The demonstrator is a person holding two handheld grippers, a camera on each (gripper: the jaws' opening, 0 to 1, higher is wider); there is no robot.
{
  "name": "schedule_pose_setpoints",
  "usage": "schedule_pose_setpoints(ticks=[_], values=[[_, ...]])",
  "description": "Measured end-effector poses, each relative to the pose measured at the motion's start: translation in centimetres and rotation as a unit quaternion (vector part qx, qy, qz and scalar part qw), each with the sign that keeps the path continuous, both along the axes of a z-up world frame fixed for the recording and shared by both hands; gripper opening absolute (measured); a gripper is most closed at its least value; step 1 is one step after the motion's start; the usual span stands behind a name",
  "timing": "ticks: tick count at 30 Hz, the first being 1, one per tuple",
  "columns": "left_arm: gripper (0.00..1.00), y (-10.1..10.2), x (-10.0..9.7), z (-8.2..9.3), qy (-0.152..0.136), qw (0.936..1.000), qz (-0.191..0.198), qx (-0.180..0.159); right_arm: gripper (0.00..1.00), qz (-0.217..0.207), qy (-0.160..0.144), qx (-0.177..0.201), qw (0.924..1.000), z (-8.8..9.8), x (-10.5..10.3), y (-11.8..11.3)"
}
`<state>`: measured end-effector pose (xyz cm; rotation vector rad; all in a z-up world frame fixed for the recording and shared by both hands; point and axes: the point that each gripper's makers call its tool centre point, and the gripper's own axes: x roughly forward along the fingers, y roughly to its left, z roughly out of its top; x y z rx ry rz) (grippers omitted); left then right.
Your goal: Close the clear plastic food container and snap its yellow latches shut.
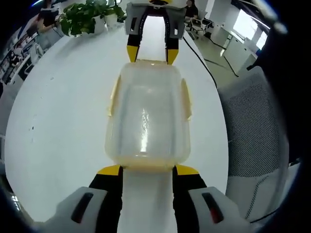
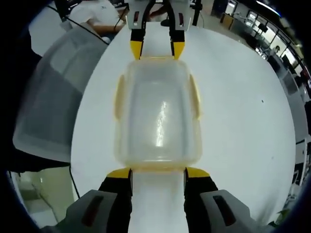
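Left gripper (image 1: 147,171) spread wide, yellow tips right at the near end of the clear plastic food container (image 1: 147,116), one tip by each near corner, nothing pinched. Same story for the right gripper (image 2: 157,173), jaws apart and tips up against its own near end of the same container, so basically facing each other with the box in between. Opposite gripper visible past the far end of the box in each view, yellow tips touching or just about touching that edge. Lid sitting on the container, looks empty inside, just glare off the plastic. Yellow latches (image 1: 114,97) along the two long sides, folded-down or sticking out hard to tell through the fisheye. Box sitting flat on a white table (image 1: 58,107). Off to the right of the left gripper, a grey mesh office chair (image 1: 252,126) just beside the table edge and a black cable (image 1: 201,60) running across the tabletop. Beyond the far end, a potted plant (image 1: 90,14) on the table. Office desks further back. No readable writing anywhere.
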<state>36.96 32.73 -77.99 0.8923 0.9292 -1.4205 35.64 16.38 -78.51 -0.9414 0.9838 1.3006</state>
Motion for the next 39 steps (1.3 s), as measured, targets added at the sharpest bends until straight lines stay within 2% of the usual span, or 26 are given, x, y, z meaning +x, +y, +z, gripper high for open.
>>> schedule_pose_setpoints(ticks=[4, 10, 13, 20, 24, 27, 29, 30, 33, 36, 39], values=[[0.40, 0.0, 0.4, 0.3, 0.001, 1.0000, 0.006, -0.007, 0.41, -0.006, 0.001, 0.005, 1.0000, 0.0, 0.0, -0.2], [0.39, 0.8, 0.5, 0.0, 0.007, 0.9999, 0.013, 0.006, 0.40, -0.005, -0.005, 0.001, 1.0000, -0.1, 0.1, -0.5], [0.39, 0.9, 0.5, 0.1, 0.009, 0.9997, 0.022, 0.000, 0.41, -0.008, -0.007, 0.002, 0.9999, 0.1, 0.2, -0.8], [0.39, 0.8, 0.4, 0.6, 0.014, 0.9989, 0.040, -0.019, 0.41, -0.034, 0.000, 0.017, 0.9993, 0.6, 0.2, -1.1], [0.39, 0.9, 0.4, 1.0, 0.019, 0.9974, 0.063, -0.029, 0.41, -0.071, 0.015, 0.036, 0.9967, 1.1, -0.1, -1.0], [0.39, 0.5, 0.8, 1.7, 0.026, 0.9929, 0.101, -0.057, 0.40, -0.115, 0.033, 0.053, 0.9914, 1.5, -0.1, -0.9], [0.38, 0.7, 0.8, 1.8, 0.038, 0.9894, 0.127, -0.060, 0.40, -0.149, 0.051, 0.073, 0.9848, 1.8, -0.1, -0.6], [0.38, 0.8, 0.9, 1.9, 0.038, 0.9892, 0.128, -0.061, 0.40, -0.162, 0.054, 0.080, 0.9821, 2.0, 0.0, -0.6], [0.37, 0.9, 0.7, 2.2, 0.055, 0.9842, 0.151, -0.074, 0.39, -0.178, 0.057, 0.083, 0.9788, 2.2, -0.1, -0.7], [0.36, 0.6, 0.6, 2.7, 0.086, 0.9713, 0.196, -0.103, 0.38, -0.207, 0.063, 0.098, 0.9714, 2.5, 0.0, -0.6], [0.35, 0.6, 0.8, 2.8, 0.101, 0.9585, 0.240, -0.117, 0.40, -0.242, 0.070, 0.122, 0.9600, 2.7, 0.2, -0.2]])
